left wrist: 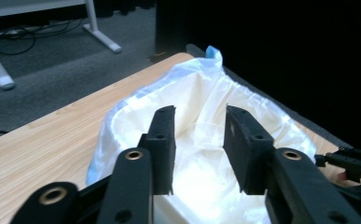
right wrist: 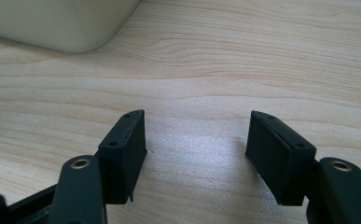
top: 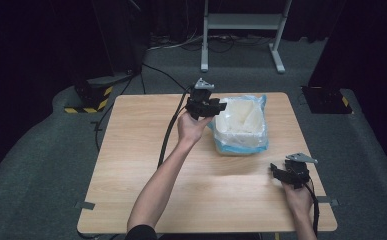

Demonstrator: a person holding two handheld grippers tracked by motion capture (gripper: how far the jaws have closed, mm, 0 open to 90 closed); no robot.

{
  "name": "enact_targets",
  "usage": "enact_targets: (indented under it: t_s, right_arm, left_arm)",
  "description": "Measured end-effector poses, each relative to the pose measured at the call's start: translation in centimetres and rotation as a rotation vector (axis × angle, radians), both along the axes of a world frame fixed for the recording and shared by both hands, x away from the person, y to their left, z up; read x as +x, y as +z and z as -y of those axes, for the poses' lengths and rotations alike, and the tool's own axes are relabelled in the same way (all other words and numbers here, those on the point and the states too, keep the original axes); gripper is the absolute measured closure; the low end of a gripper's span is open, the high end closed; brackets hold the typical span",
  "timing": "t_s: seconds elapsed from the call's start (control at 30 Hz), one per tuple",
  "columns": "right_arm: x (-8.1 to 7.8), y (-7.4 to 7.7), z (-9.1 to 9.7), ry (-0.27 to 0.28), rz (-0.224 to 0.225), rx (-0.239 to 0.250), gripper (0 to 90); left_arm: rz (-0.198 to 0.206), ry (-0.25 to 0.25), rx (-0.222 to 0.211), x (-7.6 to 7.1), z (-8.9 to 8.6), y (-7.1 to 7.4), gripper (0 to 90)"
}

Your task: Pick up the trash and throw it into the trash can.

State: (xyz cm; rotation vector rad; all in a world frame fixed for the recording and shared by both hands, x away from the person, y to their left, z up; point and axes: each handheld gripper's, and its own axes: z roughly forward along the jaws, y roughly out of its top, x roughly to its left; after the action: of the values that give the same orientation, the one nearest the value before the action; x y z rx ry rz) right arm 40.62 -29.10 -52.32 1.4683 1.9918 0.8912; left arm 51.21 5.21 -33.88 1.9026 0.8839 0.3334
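Left gripper (top: 207, 106): it hovers at the left rim of the bin, jaws part-way apart with nothing pinched; in the left gripper view the liner shows through the gap between them.
Bin liner (top: 241, 120): a thin white-and-blue plastic bag draped into and over a small white bin (right wrist: 61, 21) standing at the far middle of the bench (top: 131, 165); its loose edge folds over the rim all round.
Key relation: the liner's near rim lies directly ahead of and just below the left jaws, touching or nearly touching them; I cannot tell which. The left hand is by far the nearer.
Right gripper (top: 288, 175): it rests low at the bench's near right corner, well apart from the bin, jaws wide and empty over bare wood.
Likely next move: judging from this, the left jaws need to dip a little onto the liner's edge and close on the film there.
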Motion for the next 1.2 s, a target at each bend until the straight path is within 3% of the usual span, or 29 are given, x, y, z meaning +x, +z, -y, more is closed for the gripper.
enact_targets:
  t_s: [0.03, 0.17, 0.8, 0.87, 1.0, 1.2]
  right_arm:
    - [0.0, 0.0, 0.0, -0.001, 0.0, 0.001, 37.0]
    - [0.0, 0.0, 0.0, 0.0, 0.0, 0.0, 37.0]
    - [0.0, 0.0, 0.0, 0.0, 0.0, 0.001, 37.0]
    - [0.0, 0.0, 0.0, 0.0, 0.0, 0.0, 37.0]
    - [0.0, 0.0, 0.0, 0.0, 0.0, 0.001, 37.0]
    - [0.0, 0.0, 0.0, 0.0, 0.0, 0.0, 37.0]
  left_arm:
    - [0.006, 0.007, 0.022, -0.3, -0.3, -0.1, 61.5]
    - [0.017, 0.022, 0.042, -1.0, -0.9, -0.3, 59.7]
    - [0.022, 0.071, 0.036, -3.1, -4.7, -1.1, 53.5]
    - [0.018, 0.079, 0.04, -3.3, -5.1, -1.2, 53.2]
    - [0.034, 0.114, 0.09, -4.1, -5.6, -1.4, 52.0]
    - [0.038, 0.13, 0.09, -5.2, -6.7, -1.8, 51.3]
